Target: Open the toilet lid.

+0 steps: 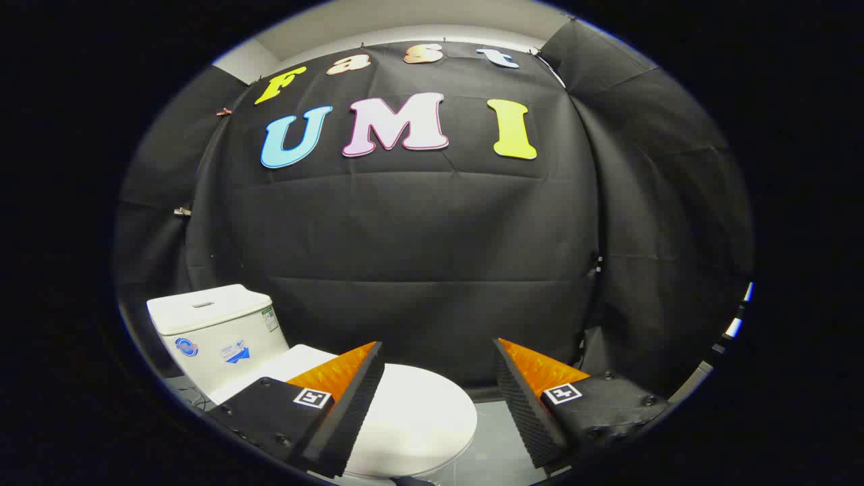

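gripper view: toilet lid [412, 418] down flat, closed, below and between the fingers, cistern [216, 331] behind it. gripper [439, 378] jaws wide, holding nothing. approach step; next calls for dropping to the lid's front edge.

Gripper [439, 351]: two wedge-shaped fingers [351, 398], inner faces ribbed like foam, standing apart with nothing between. Each sits on a dark block with round screws and a small square black-and-white marker [312, 397] on top.
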The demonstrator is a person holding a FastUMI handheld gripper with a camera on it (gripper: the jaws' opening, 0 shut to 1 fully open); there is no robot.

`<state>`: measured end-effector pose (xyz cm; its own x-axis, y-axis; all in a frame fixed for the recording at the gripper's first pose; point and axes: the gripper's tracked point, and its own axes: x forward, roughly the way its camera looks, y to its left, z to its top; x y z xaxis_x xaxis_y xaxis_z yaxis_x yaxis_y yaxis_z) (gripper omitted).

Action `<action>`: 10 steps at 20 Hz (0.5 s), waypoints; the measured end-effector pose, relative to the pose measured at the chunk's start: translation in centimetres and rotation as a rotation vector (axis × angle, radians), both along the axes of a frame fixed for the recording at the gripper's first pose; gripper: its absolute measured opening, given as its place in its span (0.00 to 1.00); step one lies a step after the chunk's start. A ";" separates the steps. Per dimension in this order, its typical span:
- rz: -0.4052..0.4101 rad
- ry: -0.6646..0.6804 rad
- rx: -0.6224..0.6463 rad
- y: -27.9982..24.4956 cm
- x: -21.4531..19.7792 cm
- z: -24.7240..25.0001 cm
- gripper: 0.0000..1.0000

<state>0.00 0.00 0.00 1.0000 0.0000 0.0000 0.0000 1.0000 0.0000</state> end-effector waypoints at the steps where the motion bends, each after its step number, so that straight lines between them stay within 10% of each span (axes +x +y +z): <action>1: 0.000 0.003 0.001 0.0 0.0 -0.1 0.98; 10: -0.002 0.009 0.005 0.0 0.1 -0.2 0.98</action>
<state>0.06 -0.04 -0.23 1.0000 -0.0022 -0.0090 0.0022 1.0000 0.0045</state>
